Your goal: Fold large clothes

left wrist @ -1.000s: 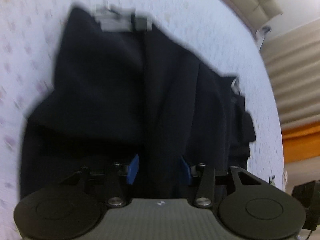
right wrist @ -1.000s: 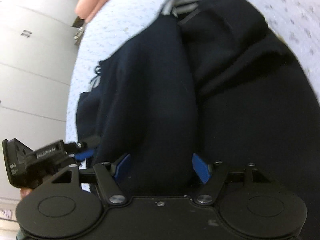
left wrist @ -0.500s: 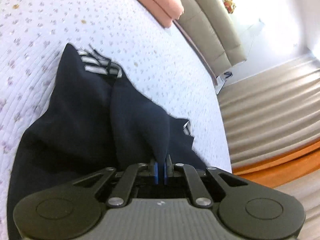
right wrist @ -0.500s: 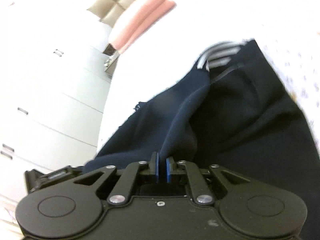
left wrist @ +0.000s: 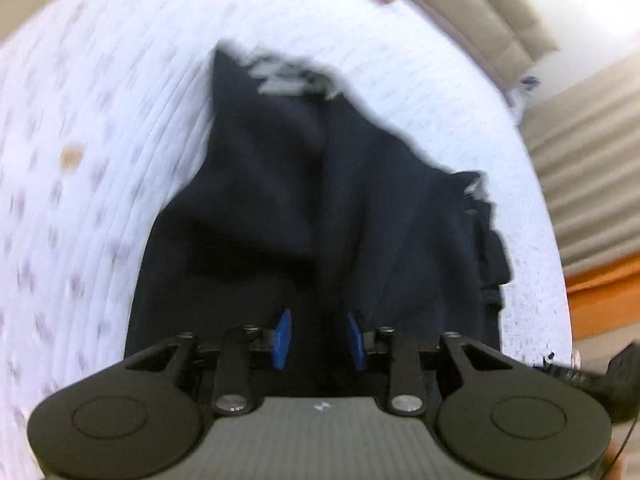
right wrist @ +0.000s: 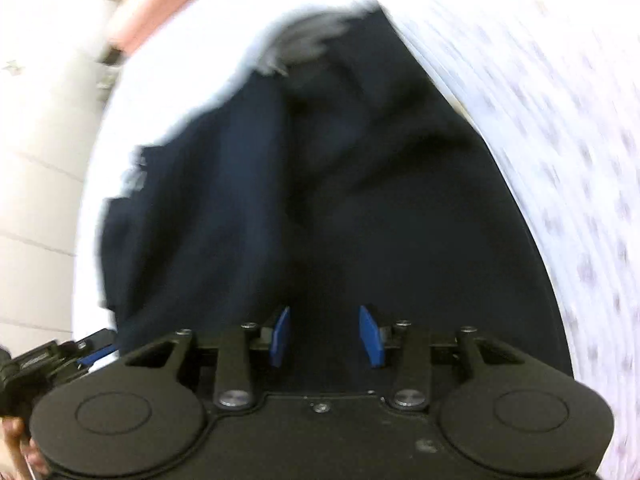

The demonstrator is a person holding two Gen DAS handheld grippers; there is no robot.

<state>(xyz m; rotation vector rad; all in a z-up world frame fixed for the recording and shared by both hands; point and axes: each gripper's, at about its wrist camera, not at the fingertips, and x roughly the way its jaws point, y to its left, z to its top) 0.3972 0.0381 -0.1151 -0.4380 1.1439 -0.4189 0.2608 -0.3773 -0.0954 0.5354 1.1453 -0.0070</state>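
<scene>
Both tools [left wrist: 320,338] [right wrist: 326,336] gape, empty, above dark garment [left wrist: 320,200].

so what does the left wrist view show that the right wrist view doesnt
Only the left wrist view shows the tan striped floor, the orange strip beside it and the beige upholstered panel. Only the right wrist view shows the white cabinet fronts. Both show the dark navy garment lying on the white quilted bedspread, with the left gripper and right gripper open over it.
</scene>
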